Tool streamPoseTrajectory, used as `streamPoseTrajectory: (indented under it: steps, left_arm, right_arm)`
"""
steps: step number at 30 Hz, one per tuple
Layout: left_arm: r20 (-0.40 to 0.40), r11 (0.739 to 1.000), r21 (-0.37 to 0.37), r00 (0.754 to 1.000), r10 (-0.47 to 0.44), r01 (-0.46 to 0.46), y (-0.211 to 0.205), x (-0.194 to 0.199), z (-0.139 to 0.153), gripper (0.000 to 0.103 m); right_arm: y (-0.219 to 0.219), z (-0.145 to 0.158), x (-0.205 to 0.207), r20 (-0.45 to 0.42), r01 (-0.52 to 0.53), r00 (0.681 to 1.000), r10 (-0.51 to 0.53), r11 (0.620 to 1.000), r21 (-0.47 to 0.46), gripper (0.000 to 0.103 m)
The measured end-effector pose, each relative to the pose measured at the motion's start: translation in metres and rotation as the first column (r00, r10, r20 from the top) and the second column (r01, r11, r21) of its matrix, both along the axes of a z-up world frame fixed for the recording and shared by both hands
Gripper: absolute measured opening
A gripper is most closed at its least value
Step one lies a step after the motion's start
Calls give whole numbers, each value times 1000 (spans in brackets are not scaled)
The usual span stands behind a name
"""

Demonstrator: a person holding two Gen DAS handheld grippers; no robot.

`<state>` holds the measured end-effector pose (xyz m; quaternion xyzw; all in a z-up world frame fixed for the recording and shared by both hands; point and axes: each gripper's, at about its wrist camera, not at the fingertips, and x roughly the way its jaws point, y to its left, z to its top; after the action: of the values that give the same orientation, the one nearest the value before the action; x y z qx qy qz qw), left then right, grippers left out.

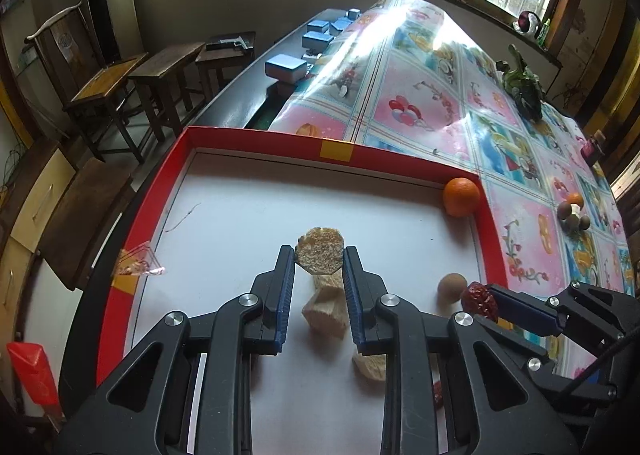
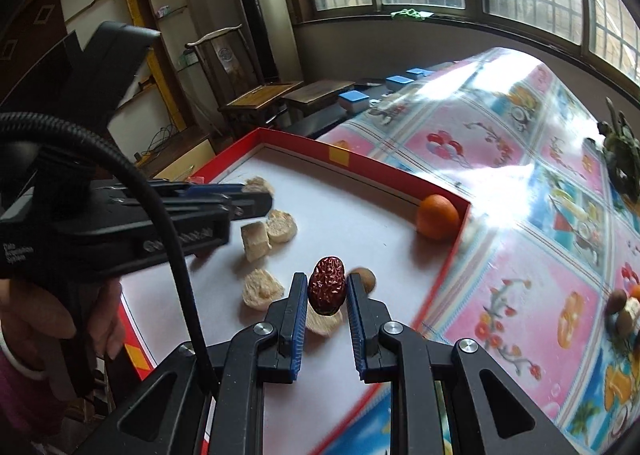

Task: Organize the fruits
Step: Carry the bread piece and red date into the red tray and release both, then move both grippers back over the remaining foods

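My left gripper (image 1: 319, 255) is shut on a tan, rough slice of dried fruit (image 1: 319, 249) above the red-rimmed tray (image 1: 256, 137). My right gripper (image 2: 327, 289) is shut on a wrinkled red date (image 2: 327, 290), held over the tray's near right part; it shows in the left wrist view too (image 1: 479, 299). Several pale dried slices (image 2: 262, 288) lie on the tray's white floor. An orange (image 1: 461, 197) sits in the tray's far right corner. A small brown round fruit (image 1: 452, 287) lies near the right wall.
The tray stands on a table with a glossy fruit-print cloth (image 1: 420, 103). A small pile of fruits (image 1: 573, 211) lies on the cloth to the right. Blue boxes (image 1: 286, 67) sit at the table's far left. A green plant (image 1: 522, 85) stands far right. Wooden stools (image 1: 168, 71) stand on the left.
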<state>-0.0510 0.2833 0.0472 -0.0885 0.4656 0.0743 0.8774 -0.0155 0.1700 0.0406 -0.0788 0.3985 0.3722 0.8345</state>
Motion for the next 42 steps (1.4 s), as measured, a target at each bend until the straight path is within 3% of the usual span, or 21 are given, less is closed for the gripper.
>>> streamPoseTrajectory:
  steps: [11,17,20,22,25,33,42]
  left_arm:
    - [-29,999,35,999,20,-19,1,18,-9,23]
    - [-36,999,45,999,29,-27,-2,18,-9,24]
    - [-33,998,62,999,33,-31,-7,16,-8,40]
    - [-19,998,52,999,32,-31,-10,14,-4,54]
    - [5,996,83,1000,28,-28,-19,10,4,59]
    - [39,996,78,998,-42,38,-60,10,19,60]
    - [19,985,14,985,-170,170,-131,29,17,60]
  right_arm:
    - [30,-26,26,-33,-49,998,48,998,-45,19]
    - [25,-25,25,-29,-51,998,50,998,-29,22]
    - [18,-22,19,-22,-48,999,47,999,-18,23]
    - [11,-16,15,-24,-44,999,44,999,-1,23]
    - [-1,-8,8,-11,-28,1000,28,1000,13,24]
    - [-49,4,-1,-5,54,999,-54,997,46,26]
    - [-124,0,5,-12,213,977,-213,976,39,33]
